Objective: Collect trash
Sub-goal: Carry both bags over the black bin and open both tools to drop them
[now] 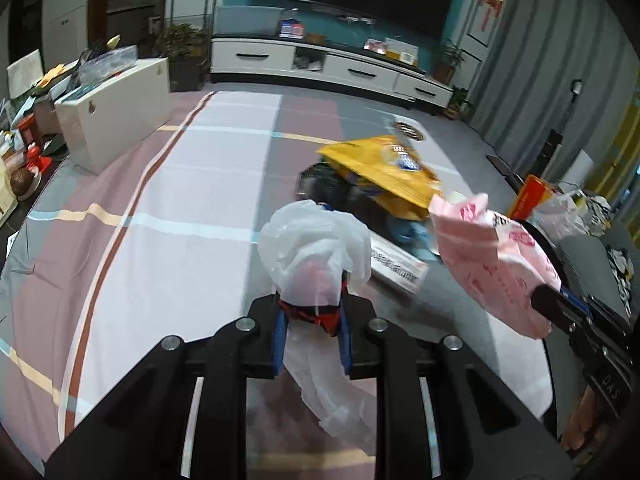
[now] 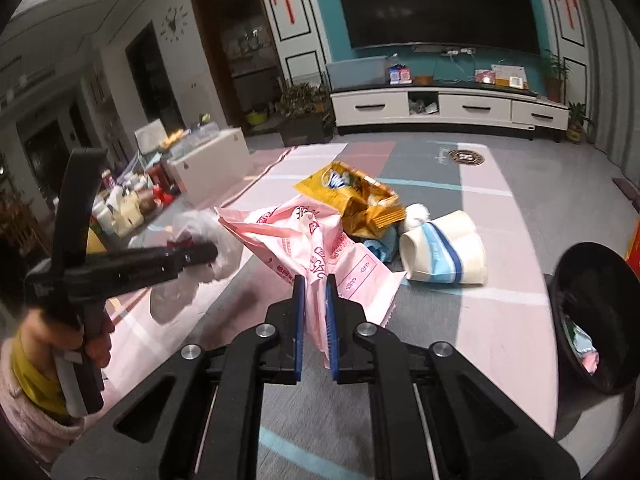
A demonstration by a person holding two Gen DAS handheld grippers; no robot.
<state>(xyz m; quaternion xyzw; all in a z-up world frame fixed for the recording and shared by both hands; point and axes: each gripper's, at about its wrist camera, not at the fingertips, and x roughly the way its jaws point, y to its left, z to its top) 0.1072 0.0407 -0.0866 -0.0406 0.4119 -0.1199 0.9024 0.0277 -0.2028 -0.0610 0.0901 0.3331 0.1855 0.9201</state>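
Crumpled clear bag [image 1: 316,256] and pink bag [image 2: 316,248] (printed red) hang lifted.

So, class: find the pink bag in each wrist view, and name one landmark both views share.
Left wrist view: the pink bag is at right of centre, clamped in the right gripper that reaches in from the right edge.
Right wrist view: the pink bag is at centre, pinched by the right gripper.
Shared landmark: the yellow bag beyond it.

Each tool, the left tool [image 1: 312,320] and the right tool [image 2: 315,312], has black linkage arms, round silver screws and blue finger pads [image 2: 331,320], while the person's left hand [image 2: 86,336] emerges from a fuzzy pale-pink sleeve [image 2: 28,420] with a yellow cuff.
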